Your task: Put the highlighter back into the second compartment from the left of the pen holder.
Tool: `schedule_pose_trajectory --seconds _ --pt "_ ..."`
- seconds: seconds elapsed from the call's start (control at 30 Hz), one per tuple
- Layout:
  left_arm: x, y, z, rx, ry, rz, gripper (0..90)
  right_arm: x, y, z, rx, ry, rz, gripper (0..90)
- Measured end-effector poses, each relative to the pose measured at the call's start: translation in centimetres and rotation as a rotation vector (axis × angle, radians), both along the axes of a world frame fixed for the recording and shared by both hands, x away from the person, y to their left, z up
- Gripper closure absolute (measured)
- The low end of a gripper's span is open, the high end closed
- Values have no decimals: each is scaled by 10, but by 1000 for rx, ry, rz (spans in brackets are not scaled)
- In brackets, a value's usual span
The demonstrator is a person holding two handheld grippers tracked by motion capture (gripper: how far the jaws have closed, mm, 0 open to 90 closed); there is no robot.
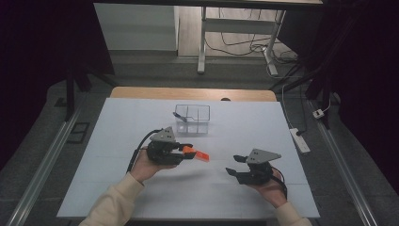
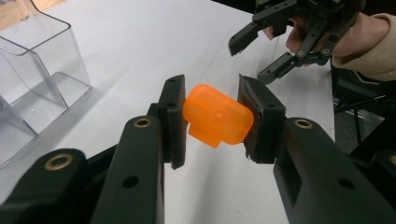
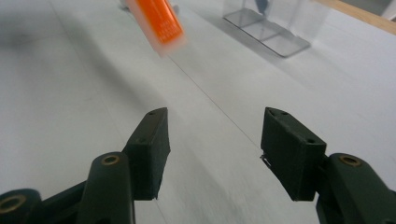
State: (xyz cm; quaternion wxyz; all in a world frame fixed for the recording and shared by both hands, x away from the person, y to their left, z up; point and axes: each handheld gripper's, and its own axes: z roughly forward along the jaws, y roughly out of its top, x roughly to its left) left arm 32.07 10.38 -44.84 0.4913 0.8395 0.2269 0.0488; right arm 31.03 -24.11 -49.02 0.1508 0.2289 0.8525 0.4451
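High view: left hand-held gripper (image 1: 187, 151) pinches an orange piece (image 1: 196, 154) mid-surface; right hand-held gripper (image 1: 236, 165) is spread, empty. Likely next: carry to clear bin (image 1: 192, 119) near the far edge.

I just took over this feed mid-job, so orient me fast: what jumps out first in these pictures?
The bright orange plastic piece stands out, pinched in the left claw above the middle of the white table. The right claw is held open and empty to its right, jaws turned toward the piece. Behind them, a clear divided box sits toward the table's far edge, with a small dark item in one compartment.
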Motion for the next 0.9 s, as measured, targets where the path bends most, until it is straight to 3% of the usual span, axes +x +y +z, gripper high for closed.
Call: schedule_pose_trajectory --seconds 0.47,0.9 --pt "1 8 5 -15 -10 27 637 -5 -30 -8 -10 7 -63 395" --pt "2 14 9 -26 -15 43 637 -5 -32 -9 -31 13 -59 385"
